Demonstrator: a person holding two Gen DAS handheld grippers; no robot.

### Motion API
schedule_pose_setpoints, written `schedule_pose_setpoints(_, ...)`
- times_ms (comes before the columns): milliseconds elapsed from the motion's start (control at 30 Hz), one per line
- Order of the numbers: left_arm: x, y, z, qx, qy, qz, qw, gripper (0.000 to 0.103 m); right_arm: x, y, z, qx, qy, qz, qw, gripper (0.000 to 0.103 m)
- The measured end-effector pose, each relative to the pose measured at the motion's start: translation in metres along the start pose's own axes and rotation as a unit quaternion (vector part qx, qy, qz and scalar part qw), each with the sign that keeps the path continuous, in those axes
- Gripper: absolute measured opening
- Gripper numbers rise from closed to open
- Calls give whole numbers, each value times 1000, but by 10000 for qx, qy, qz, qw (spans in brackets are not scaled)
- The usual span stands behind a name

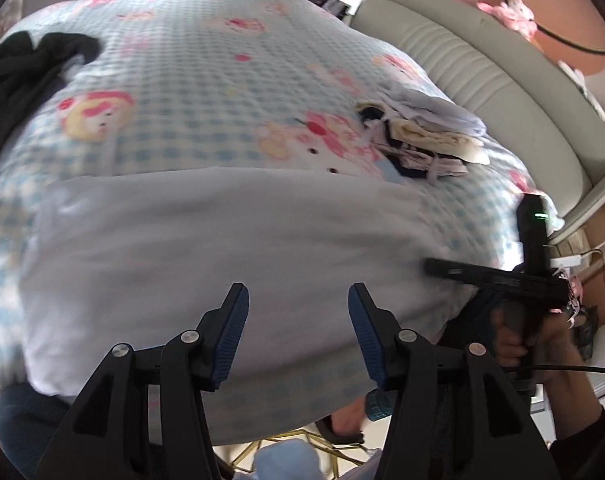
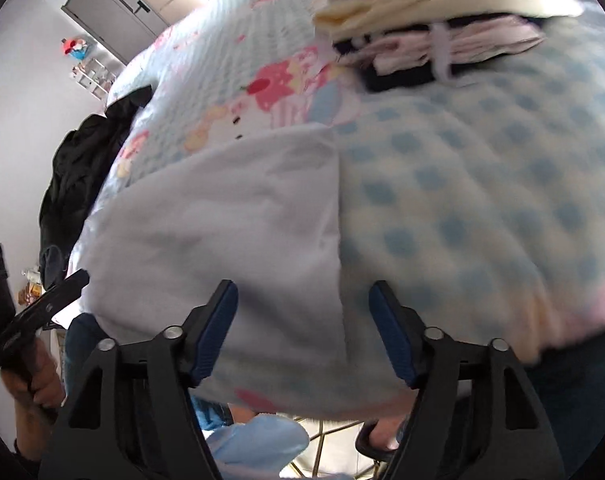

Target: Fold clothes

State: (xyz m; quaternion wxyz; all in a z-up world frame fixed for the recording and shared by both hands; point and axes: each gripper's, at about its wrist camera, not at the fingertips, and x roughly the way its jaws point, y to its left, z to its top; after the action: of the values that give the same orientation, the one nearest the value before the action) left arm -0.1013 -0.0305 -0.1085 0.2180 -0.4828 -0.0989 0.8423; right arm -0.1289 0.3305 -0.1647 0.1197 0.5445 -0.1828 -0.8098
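A bed covered by a pale blue-and-white checked quilt (image 1: 206,80) printed with pink and yellow cartoon figures fills most of both views. On it, across the lower middle of the left wrist frame, lies a plain white cloth garment (image 1: 222,248), spread flat with a straight far edge; in the right wrist view the same white garment (image 2: 230,220) occupies the centre left, its right edge running down the middle of the frame.

The left gripper (image 1: 298,336) stands with its blue-padded jaws apart above the near part of the garment, nothing between them. The right gripper (image 2: 302,332) is spread wide over the garment's right edge, also empty; seen from the left camera, it is a black tool in a hand (image 1: 514,340) at the right of the frame.

A small stack of folded clothes (image 1: 426,136), white, cream and dark navy, sits on the quilt at right centre of the left view and along the top right of the right view. A heap of black clothing (image 1: 26,72) lies at the upper left edge of the bed. A grey-green padded headboard (image 1: 482,72) curves across the upper right. In the right view, a white wall and a grey cabinet (image 2: 110,12) show at upper left. Pale floor with gold lines (image 2: 322,444) is visible at the bottom.
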Motion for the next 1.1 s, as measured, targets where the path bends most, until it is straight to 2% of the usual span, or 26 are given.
schedule_pose_setpoints(100,6,-13,3,58,-32,-187,9998,47,27,0,-2,126,168,59,9998,81)
schedule_pose_setpoints(167,11,-23,5,115,-22,-329,9994,45,21,7,-7,-95,11,76,9999,75)
schedule_pose_setpoints(233,18,-34,8,245,42,-405,9989,44,11,5,-11,-106,-111,124,9998,62)
schedule_pose_setpoints(300,27,-44,10,386,143,-452,9981,44,1,0,-14,-1,-220,235,9995,55)
schedule_pose_setpoints(400,41,-60,12,581,306,-403,9970,44,-11,-12,-15,291,-353,486,9978,56)
schedule_pose_setpoints(467,50,-68,13,656,402,-327,9965,44,-3,-15,-11,373,-153,781,9961,64)
schedule_pose_setpoints(567,57,-65,11,467,537,-380,9967,44,24,-8,-4,178,122,666,9975,67)
schedule_pose_setpoints(600,56,-63,10,398,544,-433,9968,44,32,-7,-2,96,141,602,9980,65)
schedule_pose_setpoints(667,52,-59,8,266,550,-540,9967,44,32,-4,2,118,-21,553,9984,53)
schedule_pose_setpoints(733,47,-51,11,-36,619,-851,9944,45,17,11,3,-139,-492,523,9973,30)
schedule_pose_setpoints(800,43,-45,17,-333,628,-1163,9907,46,1,32,0,-593,-911,447,9931,23)
schedule_pose_setpoints(833,39,-45,22,-381,561,-1229,9901,46,-2,40,-1,-680,-928,558,9918,23)
schedule_pose_setpoints(967,39,-57,41,-173,478,-1031,9934,47,3,53,-5,-685,-858,794,9908,23)
schedule_pose_setpoints(1100,48,-71,52,-22,535,-886,9946,47,1,42,-9,-340,-809,1082,9902,23)
